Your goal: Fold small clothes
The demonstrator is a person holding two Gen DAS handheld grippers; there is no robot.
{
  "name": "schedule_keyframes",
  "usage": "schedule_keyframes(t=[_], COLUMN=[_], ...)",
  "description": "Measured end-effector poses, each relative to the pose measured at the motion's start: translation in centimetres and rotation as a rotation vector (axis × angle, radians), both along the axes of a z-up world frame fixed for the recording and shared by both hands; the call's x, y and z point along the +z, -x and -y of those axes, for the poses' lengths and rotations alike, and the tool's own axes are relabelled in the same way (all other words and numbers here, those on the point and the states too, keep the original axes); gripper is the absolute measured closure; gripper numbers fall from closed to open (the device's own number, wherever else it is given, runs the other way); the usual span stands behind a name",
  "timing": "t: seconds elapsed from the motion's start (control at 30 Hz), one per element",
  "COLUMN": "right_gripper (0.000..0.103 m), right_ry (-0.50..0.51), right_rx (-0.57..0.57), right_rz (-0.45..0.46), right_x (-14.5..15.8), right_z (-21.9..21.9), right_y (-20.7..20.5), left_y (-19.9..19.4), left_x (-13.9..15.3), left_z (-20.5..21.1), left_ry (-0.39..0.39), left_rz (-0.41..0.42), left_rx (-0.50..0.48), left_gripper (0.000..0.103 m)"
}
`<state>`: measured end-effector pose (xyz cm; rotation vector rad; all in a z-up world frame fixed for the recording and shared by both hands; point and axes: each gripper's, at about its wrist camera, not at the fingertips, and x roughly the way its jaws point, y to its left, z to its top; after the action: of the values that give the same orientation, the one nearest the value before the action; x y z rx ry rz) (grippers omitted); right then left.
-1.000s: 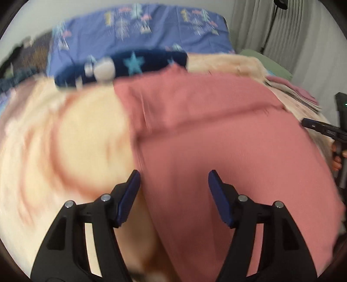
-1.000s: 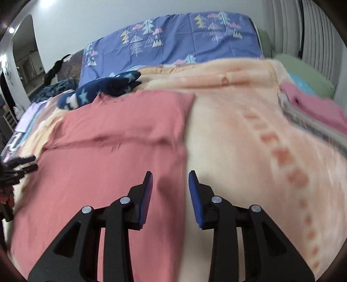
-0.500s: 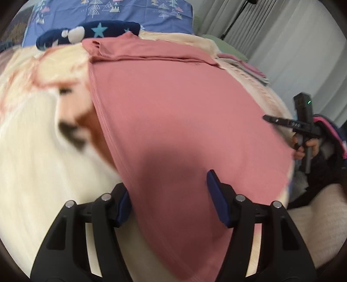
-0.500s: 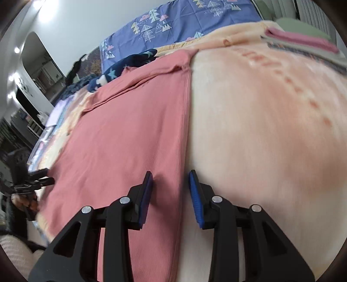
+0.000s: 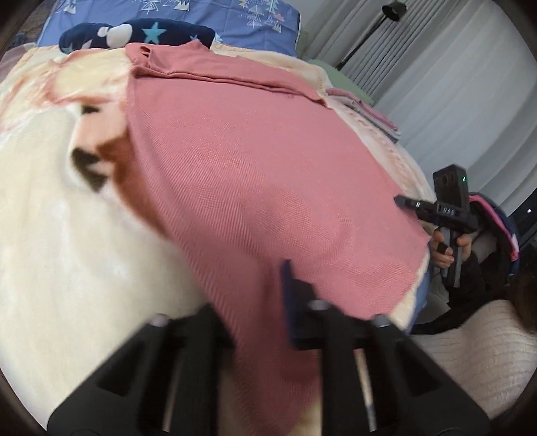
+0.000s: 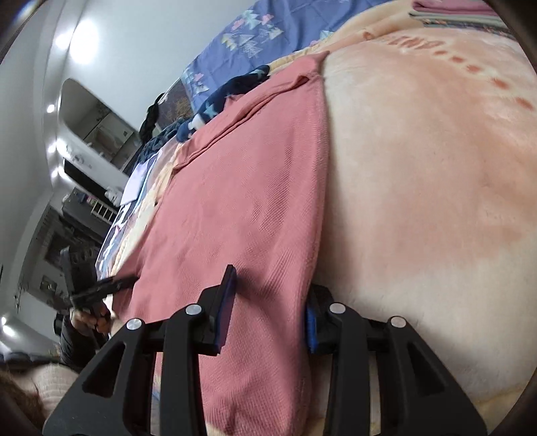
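Where the near hem of the pink knit garment [image 5: 255, 187] hangs over the edge of the bed, it is pinched by the left gripper [image 5: 268, 302], whose jaws have just been closing and are now pressed together on the fabric at the hem's left corner. At the hem's right corner, the right gripper [image 6: 268, 302] is seen with its jaws partly spread; the garment's side edge lies between them, one blue pad [image 6: 225, 307] resting on top of the cloth and the other half hidden beside the edge, and no squeeze on the fabric can be made out. From the left wrist view, the right gripper is seen at the far corner of the hem, held in a hand [image 5: 448, 250].

Beyond the grippers, the garment is spread flat on a cream plush blanket [image 6: 419, 187], with a fold lying across its far end. Behind that end, a navy star-patterned cloth [image 5: 144, 33] is bunched against a blue tree-print pillow [image 5: 214, 13]. Off to the far right side of the bed, a small stack of folded clothes [image 5: 365, 114] is laid.
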<state>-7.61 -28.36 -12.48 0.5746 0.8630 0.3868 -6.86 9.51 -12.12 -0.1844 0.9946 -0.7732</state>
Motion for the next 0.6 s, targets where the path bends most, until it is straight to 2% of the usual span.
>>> schedule_keyframes(t=[0.07, 0.13, 0.2, 0.3, 0.37, 0.47, 0.53, 0.6], right_gripper=[0.081, 0.100, 0.100, 0.100, 0.100, 0.100, 0.100, 0.100], right_ry=[-0.014, -0.018, -0.077, -0.117, -0.107, -0.061, -0.027, 0.029], right_rx=[0.035, 0.035, 0.009, -0.015, -0.018, -0.020, -0.015, -0.011], right_rz=[0.011, 0.014, 0.037, 0.169, 0.261, 0.387, 0.463, 0.532], right_x=[0.1, 0.0, 0.9, 4.9, 8.0, 12.8, 15.3, 17.3], right_z=[0.0, 0.2, 0.8, 1.1, 1.1, 0.8, 0.6, 0.0], right_y=[1.2, 1.9, 1.6, 1.5, 2.1, 4.2, 6.8, 9.7], left_y=[0.8, 0.9, 0.5, 1.1, 2.0, 4.2, 6.6, 9.7], left_x=[0.2, 0.8, 2.7, 7.5, 11.1, 14.5, 16.1, 17.3], left_z=[-0.5, -0.6, -0.4, -0.1, -0.2, 0.1, 0.0, 0.3], left_ry=[0.000, 0.010, 0.028, 0.032, 0.022, -0.004, -0.020, -0.067], left_rz=[0.013, 0.028, 0.089, 0.240, 0.348, 0.457, 0.509, 0.570], left_rx=[0.010, 0.027, 0.037, 0.037, 0.040, 0.042, 0.039, 0.024], left_gripper=[0.100, 0.101, 0.101, 0.101, 0.101, 0.101, 0.101, 0.101])
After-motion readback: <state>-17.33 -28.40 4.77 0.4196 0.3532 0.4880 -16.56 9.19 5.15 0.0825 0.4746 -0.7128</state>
